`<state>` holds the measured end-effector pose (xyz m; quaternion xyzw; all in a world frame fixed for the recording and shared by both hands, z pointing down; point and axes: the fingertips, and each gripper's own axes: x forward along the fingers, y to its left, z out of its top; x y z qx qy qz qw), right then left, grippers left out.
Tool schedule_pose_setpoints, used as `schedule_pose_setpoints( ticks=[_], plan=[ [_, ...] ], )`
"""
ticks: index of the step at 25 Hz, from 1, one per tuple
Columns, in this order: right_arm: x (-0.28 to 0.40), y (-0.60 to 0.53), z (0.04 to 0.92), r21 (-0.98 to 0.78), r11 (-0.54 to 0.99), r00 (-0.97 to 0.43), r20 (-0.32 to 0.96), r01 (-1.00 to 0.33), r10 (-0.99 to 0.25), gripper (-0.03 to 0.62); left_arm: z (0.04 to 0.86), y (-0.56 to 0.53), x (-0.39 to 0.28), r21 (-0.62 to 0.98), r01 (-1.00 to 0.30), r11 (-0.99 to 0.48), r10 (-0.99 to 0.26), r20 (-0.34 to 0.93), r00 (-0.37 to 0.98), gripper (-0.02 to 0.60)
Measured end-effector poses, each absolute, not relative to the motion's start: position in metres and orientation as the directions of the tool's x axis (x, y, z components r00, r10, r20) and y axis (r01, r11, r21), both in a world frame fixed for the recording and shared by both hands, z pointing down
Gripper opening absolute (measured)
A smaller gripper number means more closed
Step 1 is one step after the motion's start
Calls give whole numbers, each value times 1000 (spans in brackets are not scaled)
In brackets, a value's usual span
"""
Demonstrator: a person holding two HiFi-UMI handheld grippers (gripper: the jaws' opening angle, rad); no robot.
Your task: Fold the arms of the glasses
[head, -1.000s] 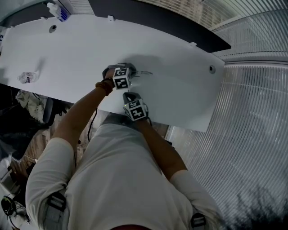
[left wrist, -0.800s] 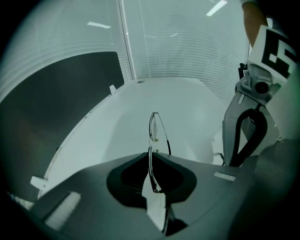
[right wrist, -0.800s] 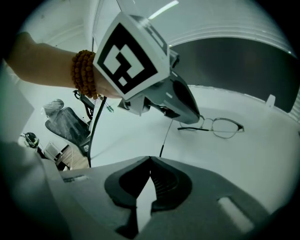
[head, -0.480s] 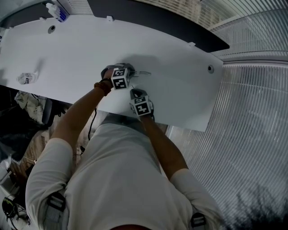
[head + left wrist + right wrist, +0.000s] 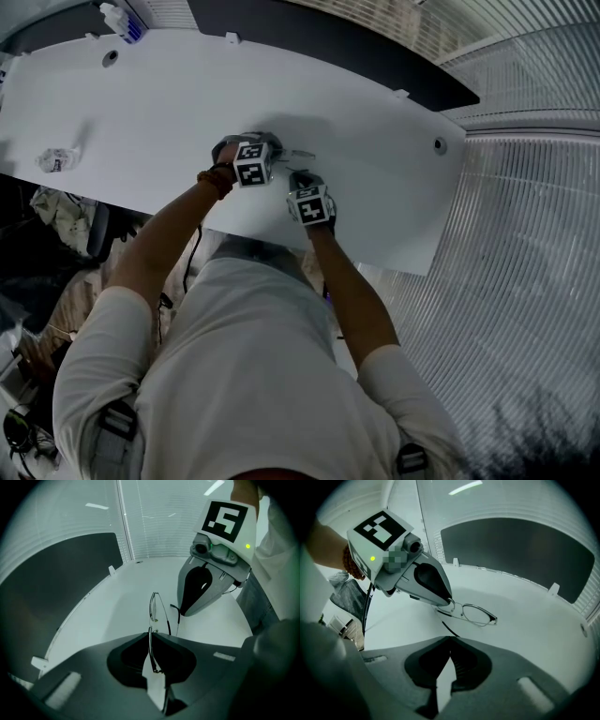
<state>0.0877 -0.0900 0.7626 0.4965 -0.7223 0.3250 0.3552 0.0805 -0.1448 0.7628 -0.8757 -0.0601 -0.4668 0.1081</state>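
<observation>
Glasses (image 5: 474,614): sitting low over the white table (image 5: 375,122) near its front edge, betw. the two grippers; resting on it or just lifted, can't tell. Thin wire frame, clear lenses.
L gripper (image 5: 151,641): jaws closing on the wire rim at one end of the frame, pads pressing on it and steadying the glasses.
R gripper (image 5: 450,645): jaws meeting at the tips, nothing betw. them; hovering just beside the glasses, close to the L gripper, not touching the frame in any view.
Arms: one dark temple (image 5: 178,613) sticking out twd the R gripper, looking unfolded. The other is too thin to judge.
Handling (judgement): prob. very light and springy, so sliding or tipping at a small nudge unless pinned. Wire bending easily and hinges swinging one way only, so needing gentle, slow pressure. Lenses likely slippery and scratch-prone.
Where to hold (judgement): keeping the L grip on the rim near the hinge, off the lens. R tips pushing the temple from outside, approx. mid-length, folding it in twd the lenses.
Containers: none near the glasses. Small bottle (image 5: 116,19) standing at the table's far L corner, contents too small to tell. Crumpled scrap (image 5: 56,161) lying at the L edge, well apart.
</observation>
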Motion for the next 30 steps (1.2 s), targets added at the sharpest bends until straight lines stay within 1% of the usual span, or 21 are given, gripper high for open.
schedule_pose_setpoints(
  ticks=[13, 16, 23, 30],
  plan=[
    [101, -96, 768, -83, 292, -219, 854, -953, -471, 2, 765, -138, 76, -142, 233, -962, 9, 836, 549, 20],
    [103, -88, 771, -95, 278, -219, 861, -956, -458, 2, 767, -137, 74, -177, 249, -952, -13, 838, 546, 20],
    [107, -65, 761, -141, 206, -227, 842, -968, -490, 2, 770, -136, 73, -255, 264, -930, -74, 834, 547, 20],
    [110, -37, 773, -158, 185, -231, 837, -970, -495, 2, 781, -131, 66, -270, 266, -925, -92, 841, 534, 71]
  ],
)
